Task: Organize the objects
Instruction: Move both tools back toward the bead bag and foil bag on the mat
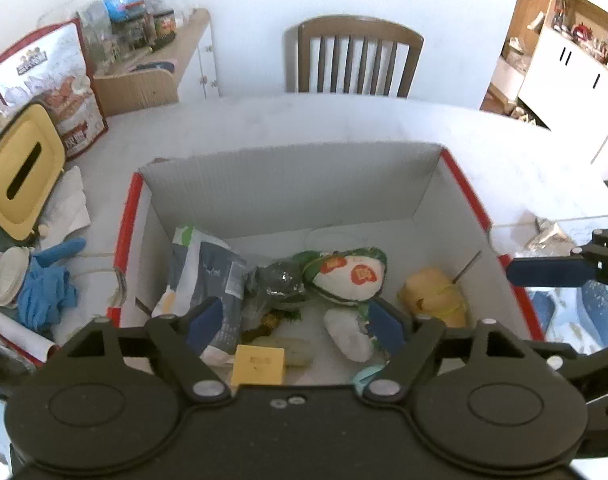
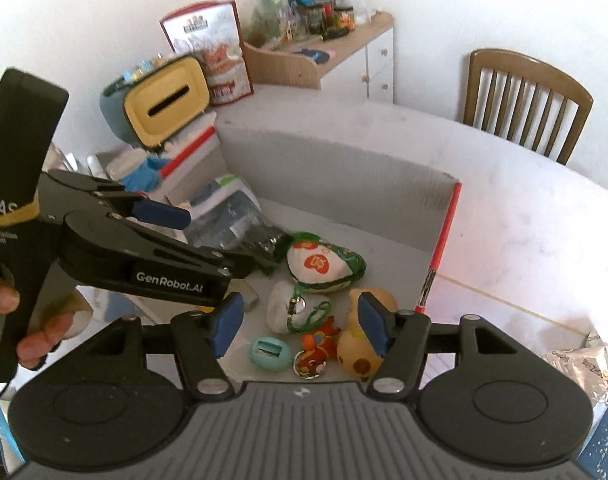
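1. Spreading across both views, a white table (image 1: 384, 120) carries everything, with a wooden chair (image 1: 354, 56) pushed up at its far edge.
2. On the table stands an open cardboard box (image 1: 296, 184) with red outer edges; the small task objects all lie on its floor.
3. Left of the box, outside it, a yellow tissue holder (image 1: 22, 168) stands near a blue glove (image 1: 44, 288).
4. Over the near part of the box the left gripper (image 1: 296, 326) hangs with its blue pads spread wide and nothing between them.
5. Beside it the right gripper (image 2: 300, 326) is also over the box, jaws apart and empty; a bare hand (image 2: 32, 332) shows at the left gripper's handle in the right wrist view.
6. Inside, a grey-blue packet (image 1: 208, 272) lies at the left, touching a dark foil bundle (image 1: 280, 284).
7. A white pouch with red marks and green trim (image 1: 348, 274) sits mid-box, a plain white pouch (image 1: 348, 332) just in front of it.
8. A tan plush toy (image 1: 432, 292) lies at the right wall.
9. Nearest the cameras are a yellow block (image 1: 258, 364), a teal egg-shaped case (image 2: 270, 354) and an orange keychain figure (image 2: 316, 350).
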